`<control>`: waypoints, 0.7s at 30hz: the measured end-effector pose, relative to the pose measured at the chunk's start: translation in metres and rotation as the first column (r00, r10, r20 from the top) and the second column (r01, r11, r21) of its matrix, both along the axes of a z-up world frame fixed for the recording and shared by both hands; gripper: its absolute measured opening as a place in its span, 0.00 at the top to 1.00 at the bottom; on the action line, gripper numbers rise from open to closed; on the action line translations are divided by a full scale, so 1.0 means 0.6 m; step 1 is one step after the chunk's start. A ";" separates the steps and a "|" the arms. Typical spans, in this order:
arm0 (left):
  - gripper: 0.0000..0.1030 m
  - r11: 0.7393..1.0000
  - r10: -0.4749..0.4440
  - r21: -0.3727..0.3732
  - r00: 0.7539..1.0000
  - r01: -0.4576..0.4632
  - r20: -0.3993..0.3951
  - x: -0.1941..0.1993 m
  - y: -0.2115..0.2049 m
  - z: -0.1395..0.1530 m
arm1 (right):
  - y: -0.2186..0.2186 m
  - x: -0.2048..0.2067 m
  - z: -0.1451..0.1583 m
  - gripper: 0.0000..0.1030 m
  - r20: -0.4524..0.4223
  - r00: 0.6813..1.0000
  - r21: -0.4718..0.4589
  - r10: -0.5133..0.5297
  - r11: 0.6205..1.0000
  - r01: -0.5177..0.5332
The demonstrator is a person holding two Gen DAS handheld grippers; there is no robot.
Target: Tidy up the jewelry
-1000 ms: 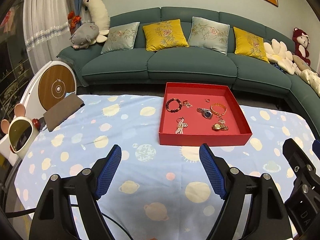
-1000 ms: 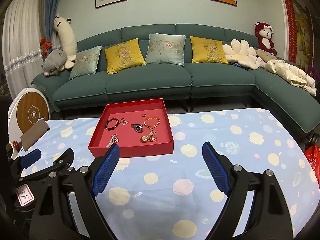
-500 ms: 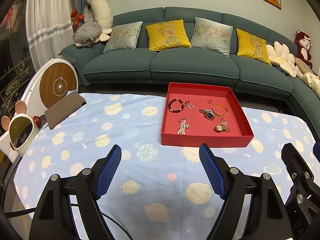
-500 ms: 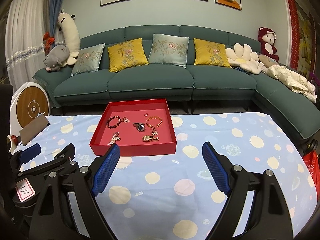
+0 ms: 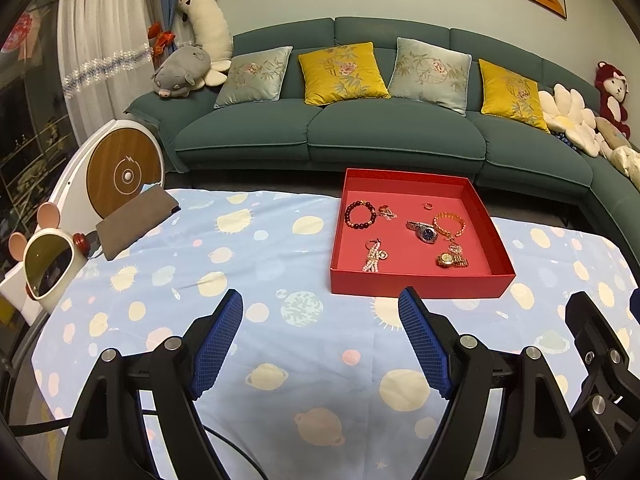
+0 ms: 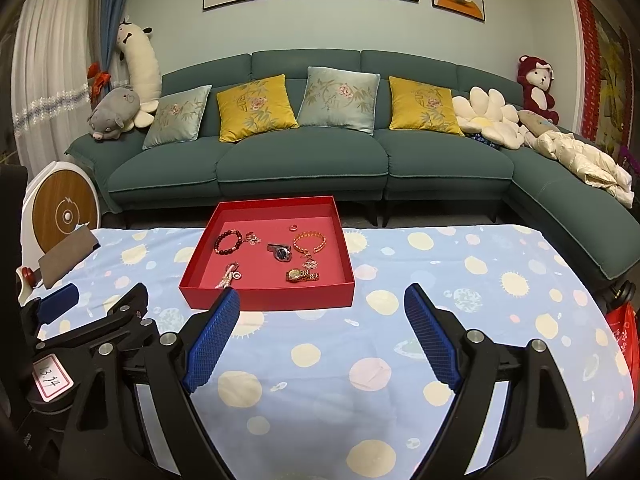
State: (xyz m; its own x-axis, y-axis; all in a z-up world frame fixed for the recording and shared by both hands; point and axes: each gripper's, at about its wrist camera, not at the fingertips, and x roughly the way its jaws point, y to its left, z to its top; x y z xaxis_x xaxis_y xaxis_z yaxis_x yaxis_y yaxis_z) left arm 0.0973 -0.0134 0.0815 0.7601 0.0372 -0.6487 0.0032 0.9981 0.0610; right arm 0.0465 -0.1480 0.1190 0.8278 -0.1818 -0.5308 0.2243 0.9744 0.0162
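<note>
Both tools, left tool (image 5: 320, 312) and right tool (image 6: 322, 312), are hanging apart and empty above the bench (image 5: 280, 344); over the last second you are only drifting slightly. All jewelry is lying in the red tray (image 5: 420, 286): beaded bracelet (image 5: 360, 215), blue-faced watch (image 5: 425, 232), gold watch (image 5: 451, 260). Nothing is blocking either tool's path to the tray.

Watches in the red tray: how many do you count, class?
2. A silver, blue-faced watch lies mid-tray; a gold watch lies near the front right. None seems hidden.
</note>
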 end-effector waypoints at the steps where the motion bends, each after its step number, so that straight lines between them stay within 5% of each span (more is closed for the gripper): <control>1: 0.25 1.000 0.002 -0.002 1.000 -0.002 0.001 0.000 0.001 0.000 | 0.000 0.000 0.000 0.21 -0.001 1.000 0.000 0.000 1.000 0.000; 21: 0.25 1.000 0.015 -0.010 1.000 -0.015 0.020 -0.001 0.003 0.004 | 0.007 -0.001 0.000 0.21 0.000 1.000 -0.002 0.000 1.000 0.000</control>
State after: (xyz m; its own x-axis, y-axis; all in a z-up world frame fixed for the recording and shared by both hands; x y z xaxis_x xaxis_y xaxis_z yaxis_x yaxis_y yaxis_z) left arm 0.0965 -0.0115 0.0839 0.7724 0.0428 -0.6336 -0.0131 0.9986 0.0514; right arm 0.0457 -0.1438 0.1191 0.8277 -0.1825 -0.5307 0.2242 0.9744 0.0146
